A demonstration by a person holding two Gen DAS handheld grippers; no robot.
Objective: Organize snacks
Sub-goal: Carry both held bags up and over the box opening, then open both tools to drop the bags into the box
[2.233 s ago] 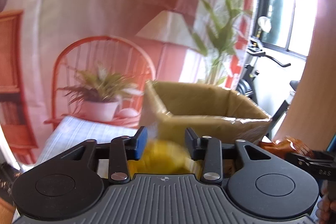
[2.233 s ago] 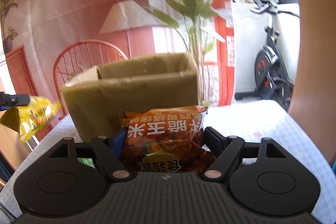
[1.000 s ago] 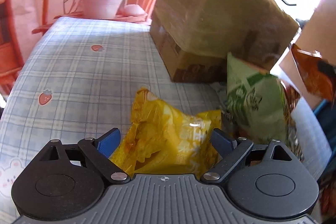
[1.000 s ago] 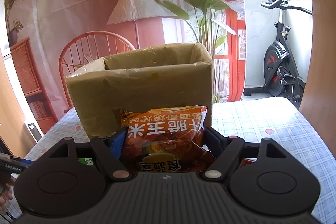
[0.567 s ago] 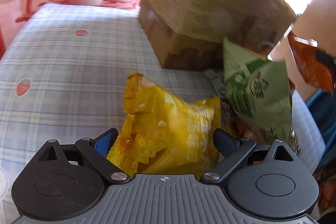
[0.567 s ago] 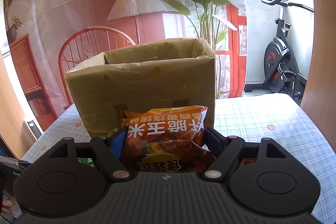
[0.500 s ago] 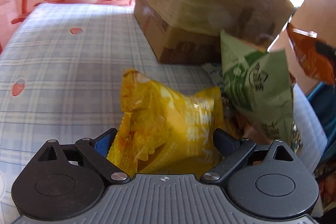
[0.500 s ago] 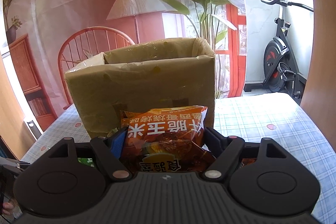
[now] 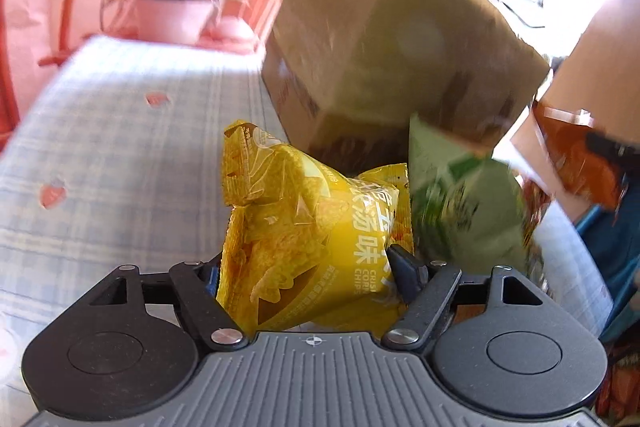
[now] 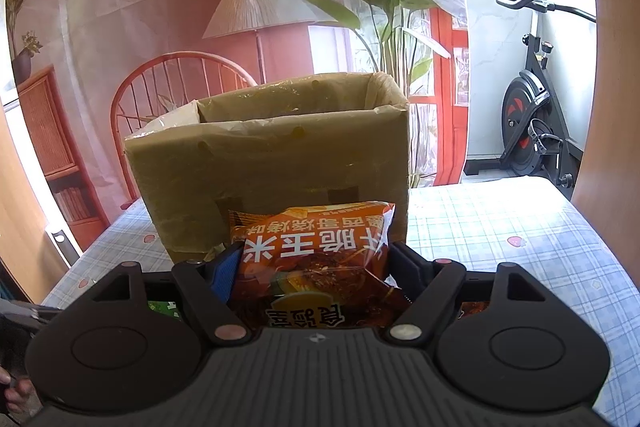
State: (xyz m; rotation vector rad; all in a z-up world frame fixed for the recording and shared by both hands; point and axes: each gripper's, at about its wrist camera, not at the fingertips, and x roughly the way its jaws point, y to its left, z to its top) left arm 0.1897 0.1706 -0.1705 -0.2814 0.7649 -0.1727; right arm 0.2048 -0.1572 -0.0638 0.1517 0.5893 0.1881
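Note:
My left gripper (image 9: 308,267) is shut on a yellow chips bag (image 9: 304,227), held above the checked tablecloth (image 9: 120,155) in front of the cardboard box (image 9: 384,39). A green snack bag (image 9: 464,203) stands just right of it. My right gripper (image 10: 310,263) is shut on an orange snack bag (image 10: 316,259), held in front of the open-topped cardboard box (image 10: 272,163). That orange bag also shows at the right edge of the left wrist view (image 9: 580,155).
A red chair (image 10: 176,75) stands behind the box. A potted plant (image 9: 176,3) sits beyond the table's far edge. An exercise bike (image 10: 536,115) stands on the floor at the right. More snack bags lie low beside the right gripper (image 10: 160,307).
My left gripper has dropped from box-rim height to low over the table, has closed in on the yellow bag and tilts toward the box. The right gripper has barely moved.

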